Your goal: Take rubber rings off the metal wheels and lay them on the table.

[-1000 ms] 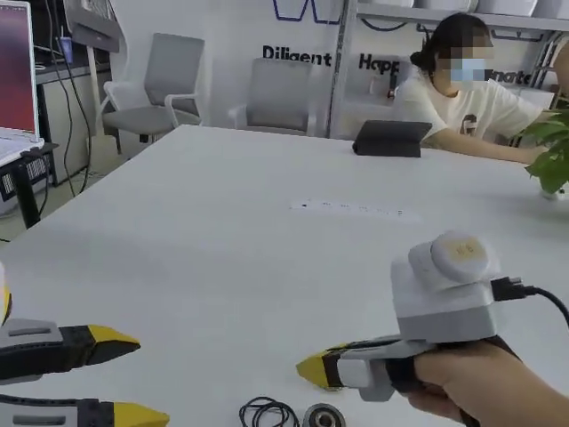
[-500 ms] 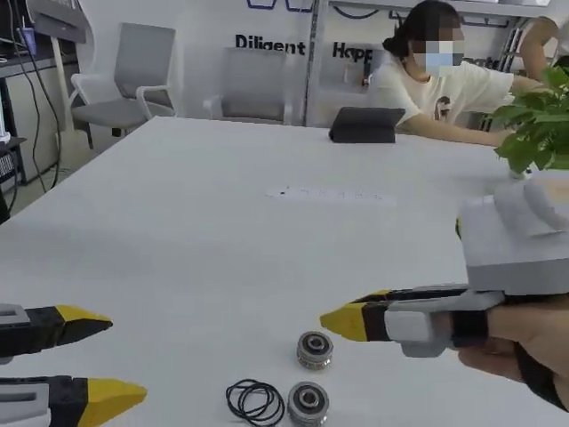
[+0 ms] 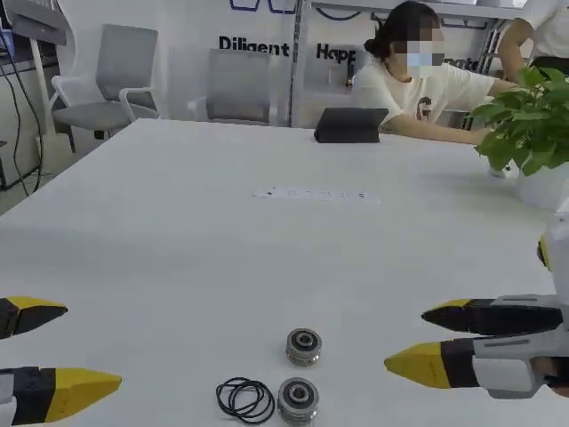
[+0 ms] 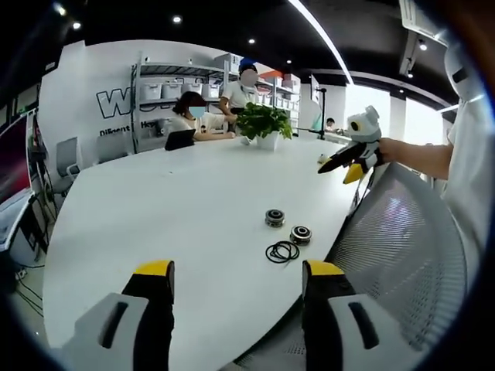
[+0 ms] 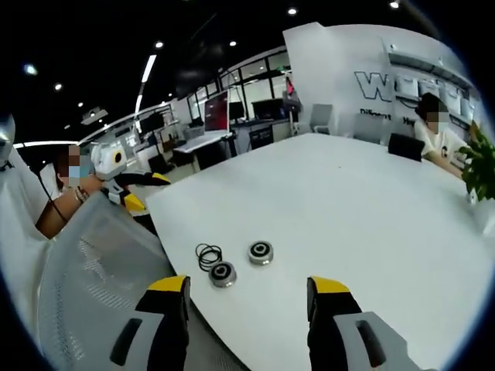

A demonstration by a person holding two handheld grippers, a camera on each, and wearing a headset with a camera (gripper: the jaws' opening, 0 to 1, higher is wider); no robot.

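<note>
Left gripper [image 3: 93,347], right gripper [image 3: 406,338]: jaws apart. Risk: wheels [image 3: 304,346] bottom centre, near table [image 3: 267,249] edge; nudge may roll one off.

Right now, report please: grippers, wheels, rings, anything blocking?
Left gripper open, empty. Right gripper open, empty. Near wheel, far wheel on table; loose rings beside near wheel. Path clear.

I see a broad white table [image 3: 178,231] with two metal wheels near its front edge, the far wheel [image 3: 304,346] close behind the near wheel [image 3: 298,399], not touching. Loose black rubber rings [image 3: 244,399] lie just left of the near wheel. Farther off sit a pale strip [image 3: 316,194] mid-table, a dark flat case [image 3: 349,125] and a potted plant [image 3: 542,187].
</note>
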